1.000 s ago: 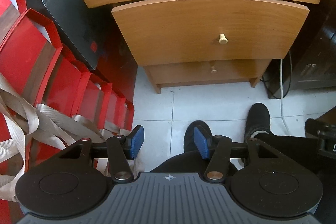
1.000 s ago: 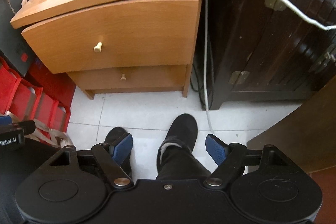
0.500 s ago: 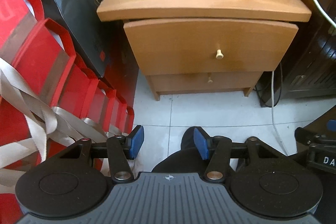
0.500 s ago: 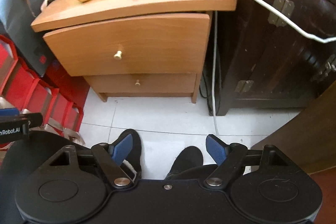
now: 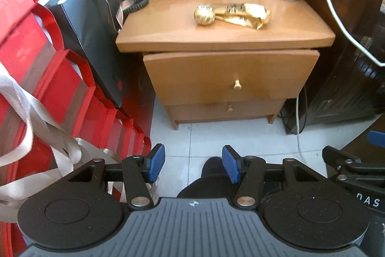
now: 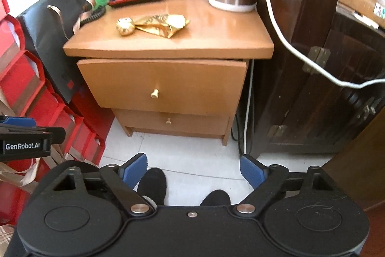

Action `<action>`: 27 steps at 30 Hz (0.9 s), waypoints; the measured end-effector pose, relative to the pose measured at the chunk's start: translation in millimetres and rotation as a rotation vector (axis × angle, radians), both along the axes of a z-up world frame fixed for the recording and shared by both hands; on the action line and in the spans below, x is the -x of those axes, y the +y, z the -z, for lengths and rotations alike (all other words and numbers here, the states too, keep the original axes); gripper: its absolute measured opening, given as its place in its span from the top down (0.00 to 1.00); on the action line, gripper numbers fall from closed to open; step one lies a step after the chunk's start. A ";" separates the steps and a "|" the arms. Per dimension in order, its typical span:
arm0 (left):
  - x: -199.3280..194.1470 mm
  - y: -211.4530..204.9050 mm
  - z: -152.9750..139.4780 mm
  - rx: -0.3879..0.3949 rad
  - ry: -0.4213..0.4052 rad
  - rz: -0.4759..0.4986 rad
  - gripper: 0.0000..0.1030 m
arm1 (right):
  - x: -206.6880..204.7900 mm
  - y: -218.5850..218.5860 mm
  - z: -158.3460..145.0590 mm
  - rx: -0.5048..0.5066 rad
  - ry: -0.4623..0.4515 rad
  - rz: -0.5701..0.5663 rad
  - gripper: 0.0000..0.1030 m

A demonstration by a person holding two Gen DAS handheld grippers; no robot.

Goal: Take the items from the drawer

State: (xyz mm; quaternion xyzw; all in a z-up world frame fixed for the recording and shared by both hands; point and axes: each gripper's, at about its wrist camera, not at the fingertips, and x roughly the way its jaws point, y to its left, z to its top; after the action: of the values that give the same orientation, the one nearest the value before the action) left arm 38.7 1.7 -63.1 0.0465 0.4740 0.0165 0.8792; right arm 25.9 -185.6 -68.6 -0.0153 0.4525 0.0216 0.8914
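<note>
Now farther from nightstand [image 5: 223, 37] | top drawer [image 5: 231, 76] seemingly ajar | both grippers wide, empty

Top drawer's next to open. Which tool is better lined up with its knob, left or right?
Left, marginally. The top drawer knob sits nearly in line with the open left tool; from the open right tool the knob lies off to the left. Both are empty and well back from the nightstand.

Wooden top drawer [image 5: 231, 76], slightly ajar, knobbed
</note>
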 end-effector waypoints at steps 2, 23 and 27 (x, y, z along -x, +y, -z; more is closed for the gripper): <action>5.0 2.2 -8.9 0.008 -0.020 -0.005 0.46 | 4.6 3.9 -7.8 0.005 -0.017 -0.013 0.19; 56.8 7.0 -69.5 0.029 -0.153 -0.003 0.45 | 49.9 26.3 -67.1 0.041 -0.198 -0.081 0.18; 64.5 5.3 -79.0 0.035 -0.177 0.001 0.45 | 56.4 26.0 -74.2 0.041 -0.223 -0.080 0.18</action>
State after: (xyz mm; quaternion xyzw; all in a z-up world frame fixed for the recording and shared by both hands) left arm -25.8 7.0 15.9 0.0295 0.3946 0.0119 0.9183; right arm -30.5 -159.7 5.6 -0.0541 0.3498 0.0460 0.9341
